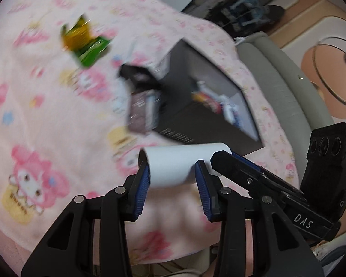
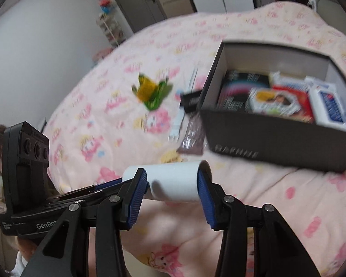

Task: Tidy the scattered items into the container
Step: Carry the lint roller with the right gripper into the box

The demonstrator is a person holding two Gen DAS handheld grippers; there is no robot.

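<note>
Left gripper (image 1: pixel 171 180) clamped on one end of white roll (image 1: pixel 184 164), bottom centre, box (image 1: pixel 219 136) above it. Right gripper (image 2: pixel 172 183) clamped on the other end, box (image 2: pixel 276 136) upper right. Looks light, hollow, crushable: gentle squeeze at the ends.

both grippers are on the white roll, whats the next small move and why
Probably carry the white roll toward the box, then over its open top. Both the left gripper and right gripper clamp it above the blanket, and the box lies ahead, partly filled.
</note>
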